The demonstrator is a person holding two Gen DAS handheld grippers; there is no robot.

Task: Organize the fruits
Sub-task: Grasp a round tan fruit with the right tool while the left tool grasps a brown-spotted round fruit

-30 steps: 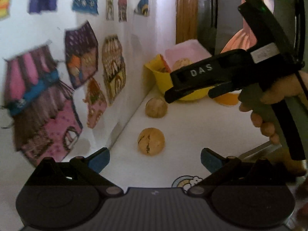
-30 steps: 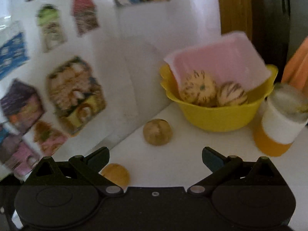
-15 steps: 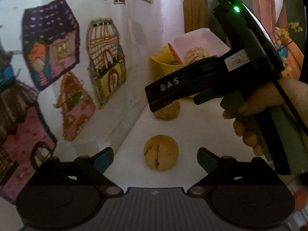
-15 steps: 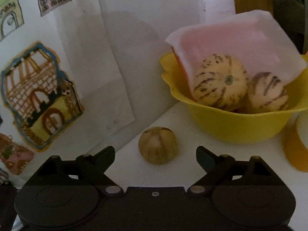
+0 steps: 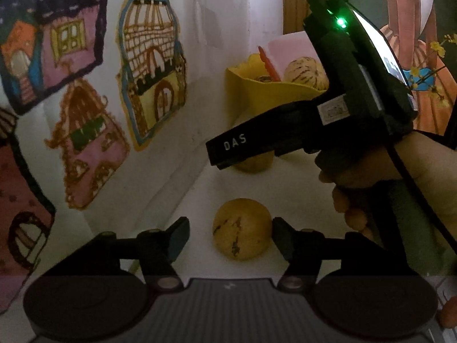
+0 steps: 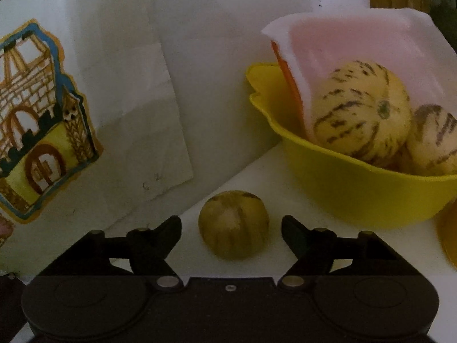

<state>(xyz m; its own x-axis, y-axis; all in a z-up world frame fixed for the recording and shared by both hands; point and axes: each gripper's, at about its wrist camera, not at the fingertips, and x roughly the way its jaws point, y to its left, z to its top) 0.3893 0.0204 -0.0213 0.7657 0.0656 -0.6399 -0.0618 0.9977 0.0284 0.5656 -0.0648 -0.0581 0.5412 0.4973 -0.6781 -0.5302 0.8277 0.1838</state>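
Note:
In the left wrist view my left gripper [image 5: 230, 235] is open around a yellow-orange fruit [image 5: 242, 228] with dark streaks, lying on the white table; the right finger nearly touches it. Beyond it the right gripper's black body [image 5: 314, 120], held by a hand [image 5: 368, 177], hangs over a second fruit [image 5: 254, 163], mostly hidden. In the right wrist view my right gripper [image 6: 231, 235] is open around that greenish-brown striped fruit [image 6: 234, 224]. A yellow bowl [image 6: 357, 188] behind holds two striped pale fruits [image 6: 360, 111] and a pink-white tray [image 6: 371, 40].
A white wall [image 6: 214, 57] with children's house drawings [image 5: 151, 65] runs close along the left of both fruits. An orange container [image 6: 450, 234] stands at the right edge of the right wrist view. A wooden post [image 5: 297, 0] rises behind the bowl.
Both grippers have moved forward along the wall. Each fruit now lies between its gripper's open fingers, where it lay well ahead before. The left jaws have narrowed somewhat.

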